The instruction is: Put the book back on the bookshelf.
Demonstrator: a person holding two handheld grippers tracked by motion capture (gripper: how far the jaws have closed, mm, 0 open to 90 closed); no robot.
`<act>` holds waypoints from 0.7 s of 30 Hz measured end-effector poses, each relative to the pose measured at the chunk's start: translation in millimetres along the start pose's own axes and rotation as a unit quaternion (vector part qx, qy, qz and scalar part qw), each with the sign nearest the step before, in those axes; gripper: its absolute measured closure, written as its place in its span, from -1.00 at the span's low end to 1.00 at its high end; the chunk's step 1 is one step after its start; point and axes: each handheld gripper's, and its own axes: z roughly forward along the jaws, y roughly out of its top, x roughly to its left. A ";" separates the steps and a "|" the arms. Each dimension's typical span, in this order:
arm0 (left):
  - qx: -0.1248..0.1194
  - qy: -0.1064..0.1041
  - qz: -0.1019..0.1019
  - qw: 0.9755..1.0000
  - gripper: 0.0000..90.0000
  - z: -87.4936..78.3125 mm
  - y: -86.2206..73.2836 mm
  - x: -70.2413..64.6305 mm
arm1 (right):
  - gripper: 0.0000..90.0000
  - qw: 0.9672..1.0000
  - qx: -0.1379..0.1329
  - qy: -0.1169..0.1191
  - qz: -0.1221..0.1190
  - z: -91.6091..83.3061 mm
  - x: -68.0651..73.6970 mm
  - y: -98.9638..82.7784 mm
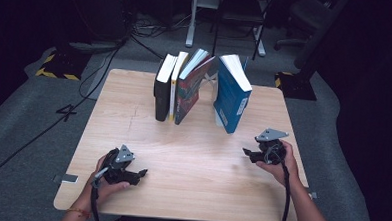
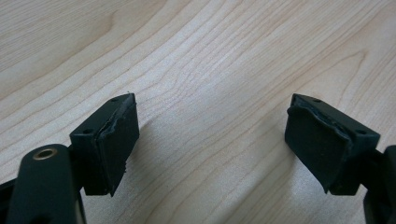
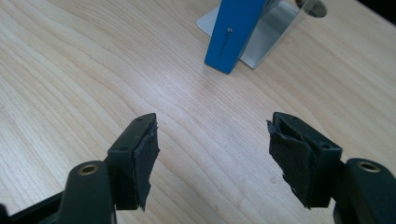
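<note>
Several books stand in a row at the back of the wooden table [image 1: 132, 138]: a black book [image 1: 161, 96], a yellow-spined book [image 1: 173, 89] and a colourful book [image 1: 187, 92] that leans left onto them. Apart to the right, a blue book [image 1: 230, 99] [image 3: 236, 32] leans against a metal bookend [image 3: 275, 32]. My left gripper [image 1: 142, 173] [image 2: 212, 135] rests low near the front left edge, open over bare wood. My right gripper [image 1: 247, 153] [image 3: 212, 144] is at the right, in front of the blue book, open with nothing between its jaws.
The table's right edge lies close to the right hand. Cables [image 1: 48, 126] run over the grey floor on the left. Chair and desk legs [image 1: 222, 26] stand behind the table, and a black-yellow striped base [image 1: 61, 67] sits at the back left.
</note>
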 end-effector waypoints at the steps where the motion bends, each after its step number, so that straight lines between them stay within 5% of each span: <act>1: 0.000 0.001 0.001 1.000 -0.60 0.0 0.0 0.2 | -0.26 1.000 0.000 0.001 -0.002 -0.9 0.6 -0.9; 21: 0.000 0.000 0.000 1.000 -0.60 0.0 0.0 0.0 | -0.29 1.000 0.017 0.025 -0.009 -16.0 12.3 -44.9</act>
